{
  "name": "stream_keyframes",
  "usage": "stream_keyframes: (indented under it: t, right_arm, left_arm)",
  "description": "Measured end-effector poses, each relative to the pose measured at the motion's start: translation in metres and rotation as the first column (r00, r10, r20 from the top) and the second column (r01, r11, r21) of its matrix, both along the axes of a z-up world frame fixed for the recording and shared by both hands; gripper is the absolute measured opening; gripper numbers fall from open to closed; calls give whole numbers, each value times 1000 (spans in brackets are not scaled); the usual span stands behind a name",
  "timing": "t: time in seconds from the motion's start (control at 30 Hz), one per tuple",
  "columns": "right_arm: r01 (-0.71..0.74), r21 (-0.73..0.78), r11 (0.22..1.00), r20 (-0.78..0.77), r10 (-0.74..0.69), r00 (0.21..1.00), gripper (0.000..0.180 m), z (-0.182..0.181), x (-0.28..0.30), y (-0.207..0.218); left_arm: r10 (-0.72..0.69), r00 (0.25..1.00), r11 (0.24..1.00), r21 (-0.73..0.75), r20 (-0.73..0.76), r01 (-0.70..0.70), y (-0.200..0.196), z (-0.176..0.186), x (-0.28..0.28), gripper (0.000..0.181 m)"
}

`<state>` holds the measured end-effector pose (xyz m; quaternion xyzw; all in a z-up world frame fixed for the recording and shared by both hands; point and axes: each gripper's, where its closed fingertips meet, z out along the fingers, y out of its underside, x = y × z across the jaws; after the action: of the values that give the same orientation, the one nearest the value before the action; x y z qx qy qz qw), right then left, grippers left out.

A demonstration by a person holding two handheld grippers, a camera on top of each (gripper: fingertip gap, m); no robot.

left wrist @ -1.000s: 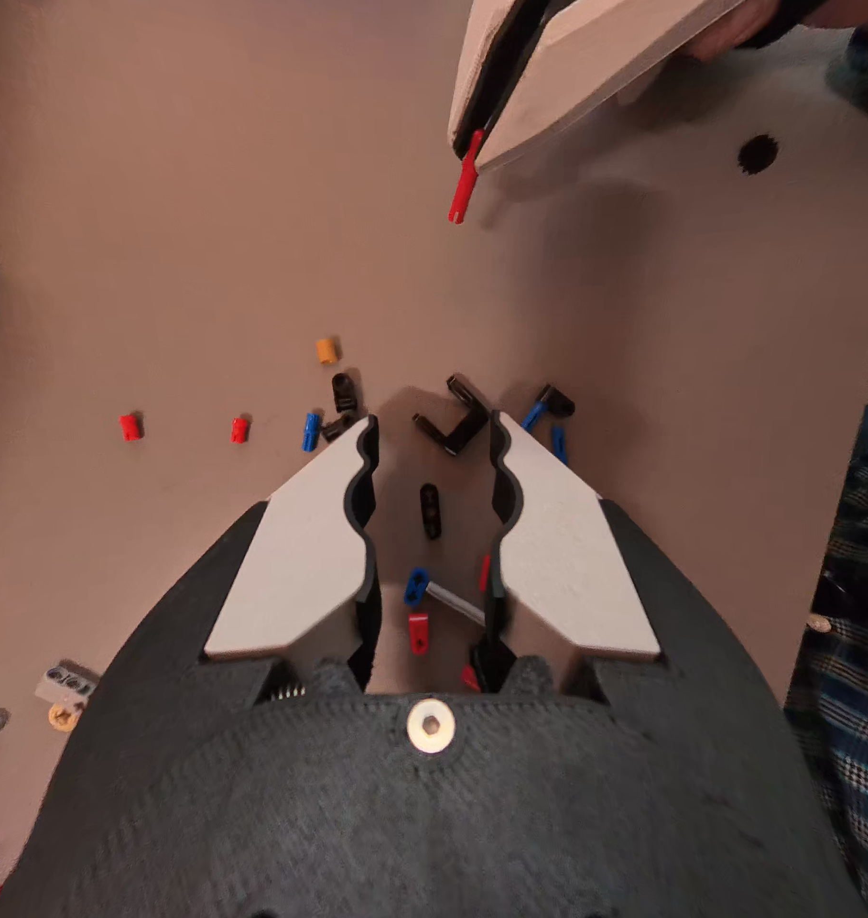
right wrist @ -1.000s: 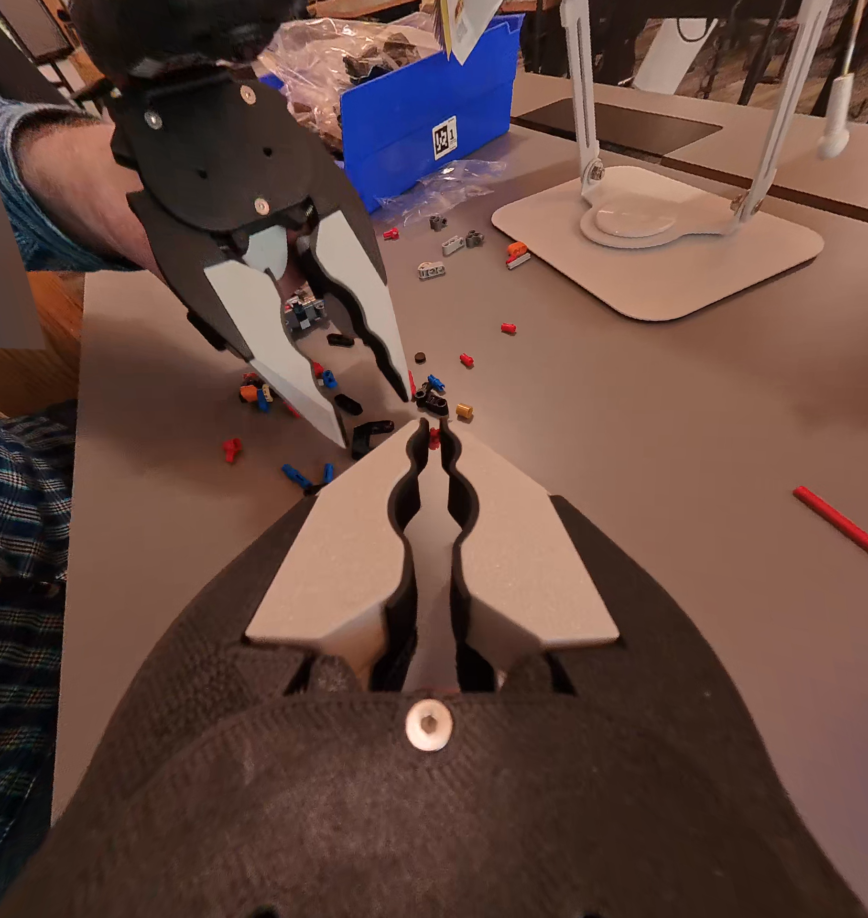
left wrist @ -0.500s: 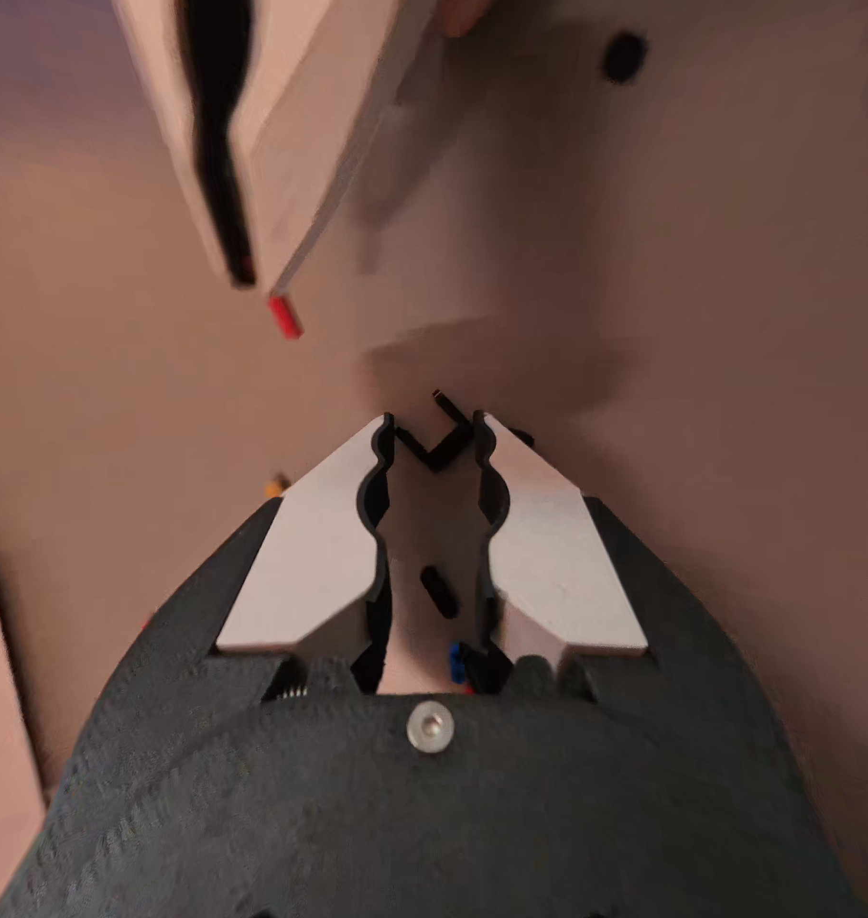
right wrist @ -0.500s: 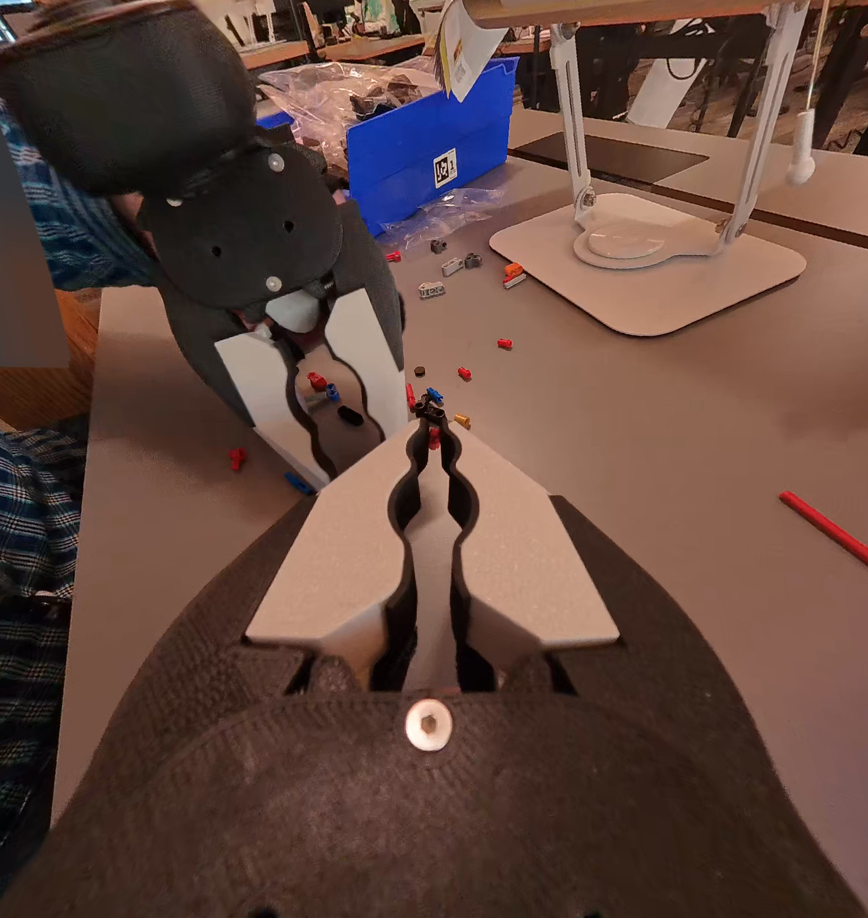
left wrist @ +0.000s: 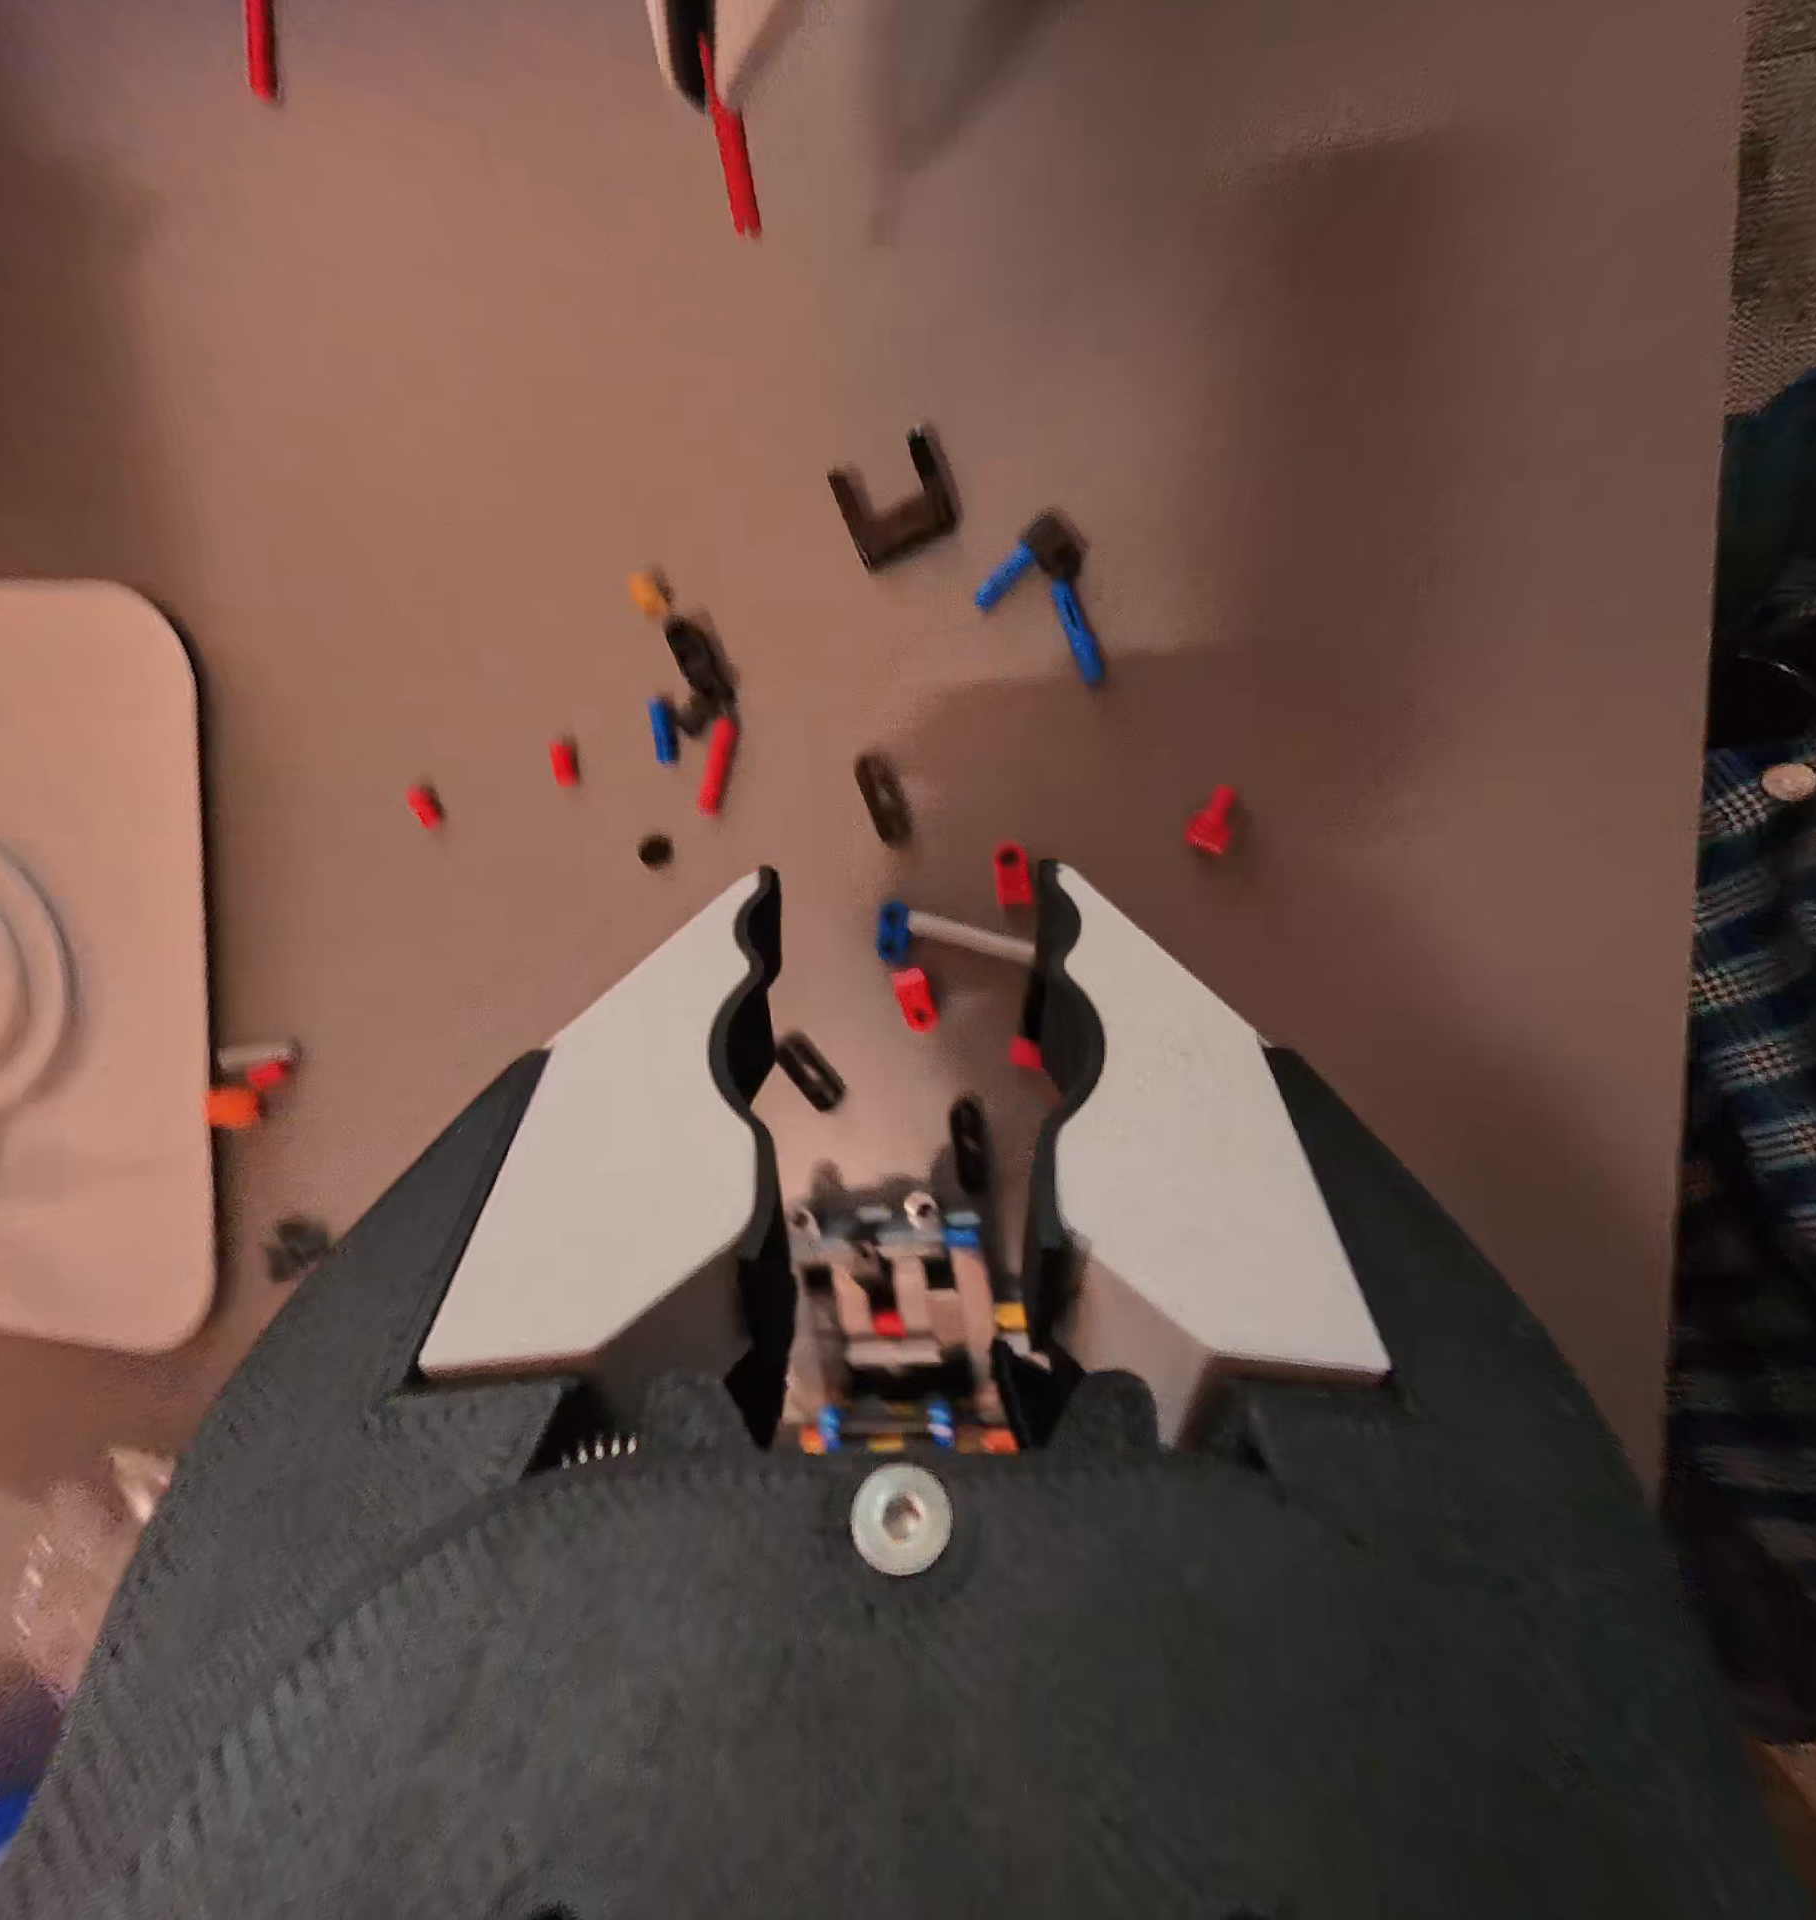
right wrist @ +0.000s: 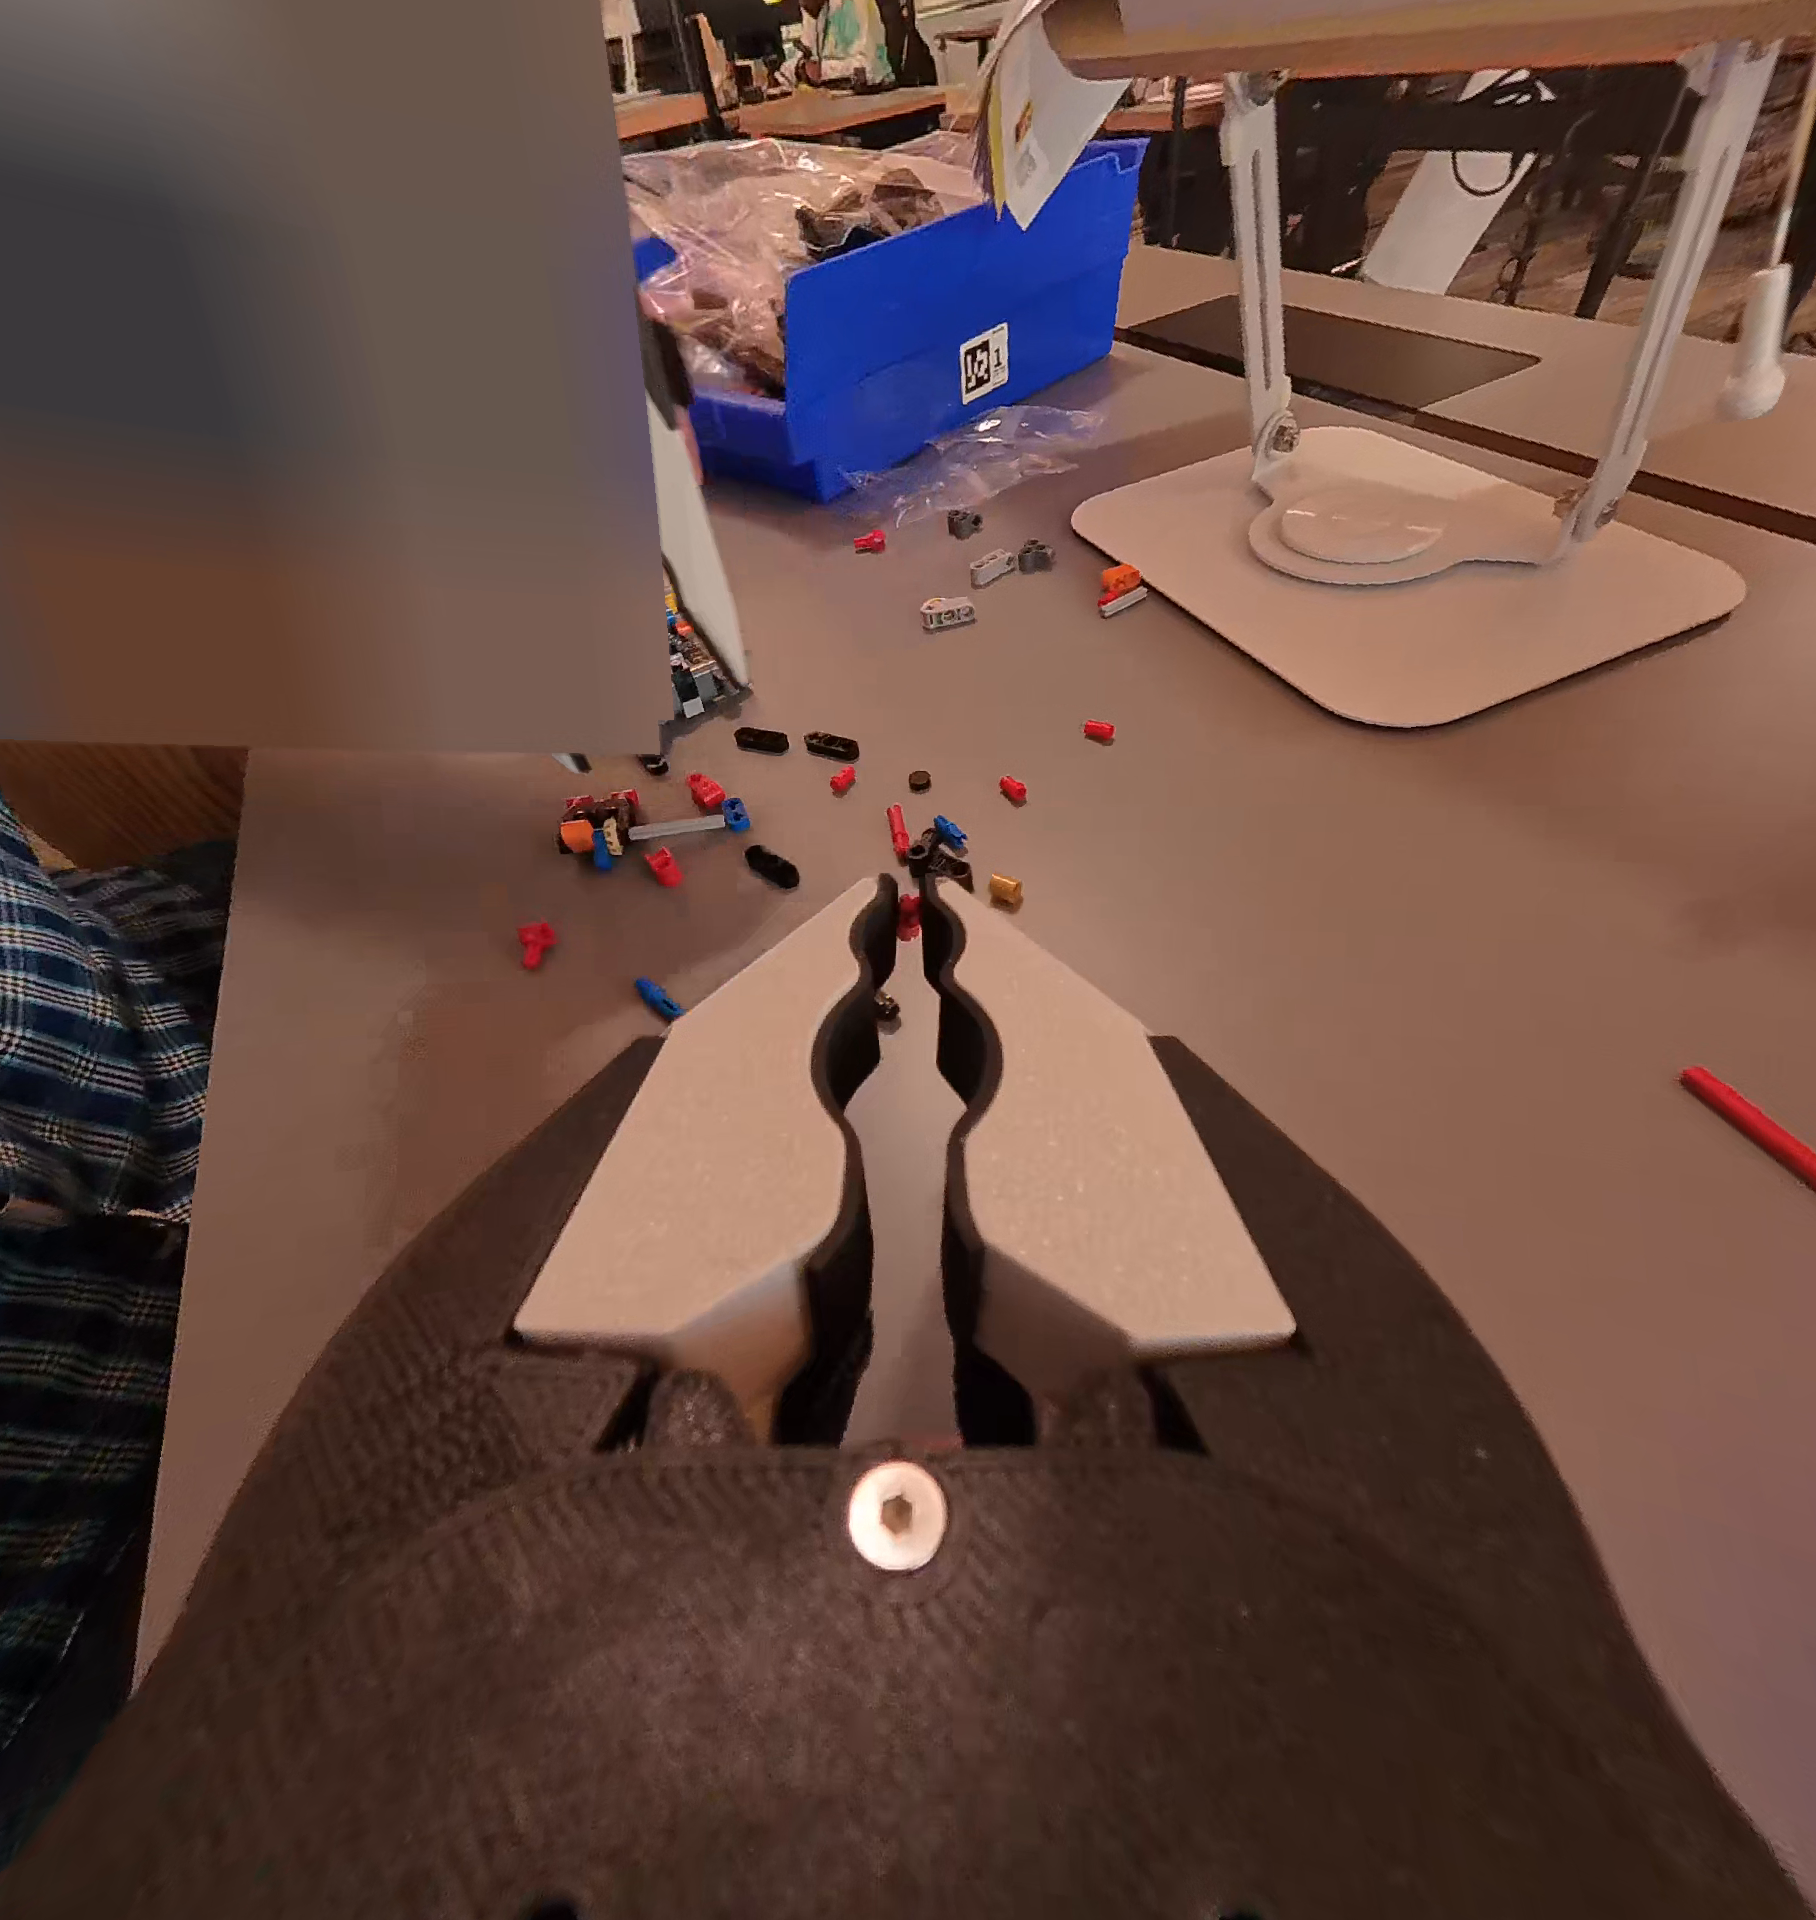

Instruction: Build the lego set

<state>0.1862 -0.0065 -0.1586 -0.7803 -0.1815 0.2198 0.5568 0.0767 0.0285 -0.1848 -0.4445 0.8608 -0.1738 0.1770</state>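
My left gripper [left wrist: 909,878] is open above the brown table. A partly built grey, black and blue lego assembly [left wrist: 888,1320] sits deep between its jaws near their base; I cannot tell whether the pads touch it. In the right wrist view one white finger [right wrist: 701,561] of the left gripper stands beside that assembly [right wrist: 691,665]. My right gripper [right wrist: 909,896] is shut on a short red pin [right wrist: 909,914]. In the left wrist view it shows at the top edge [left wrist: 701,52] with the red pin [left wrist: 735,156] sticking out.
Loose pieces lie ahead: a black U-shaped piece [left wrist: 893,509], blue pins [left wrist: 1075,623], red pins [left wrist: 715,764], a blue connector on a grey axle [left wrist: 971,930]. A long red axle [right wrist: 1777,1143] lies right. A white stand base [right wrist: 1403,582], a blue bin [right wrist: 914,312] and a plaid sleeve [left wrist: 1787,1039] border the area. Left tips to right tips: about 12 cm.
My left gripper has drawn back from the black U-shaped piece, opened wider, and now has the assembly between its jaws. The right gripper still holds the red pin and sits farther off.
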Motion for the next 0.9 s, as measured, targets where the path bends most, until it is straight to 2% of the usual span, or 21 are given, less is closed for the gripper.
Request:
stream_keyframes:
  t: [0.17, 0.3, 0.73, 0.9]
  right_arm:
    - [-44, -14, 999, 16, 44, 999, 0, -2, -14, 0]
    - [-114, -34, 993, 45, 115, 992, 0, -7, -32, -3]
    - [-196, -89, 977, 83, 203, 976, 0, -18, -49, -6]
    - [-207, -98, 973, 99, 216, 971, 0, -21, -51, -7]
  left_arm:
    - [102, 995, 995, 21, -13, -102, 0, -21, -41, 46]
    - [106, 994, 994, 10, -31, -105, -2, -33, -53, 44]
    - [88, 996, 996, -25, -28, -89, -13, -46, -40, 26]
    - [104, 994, 993, -45, -19, -105, -16, -45, -45, 31]
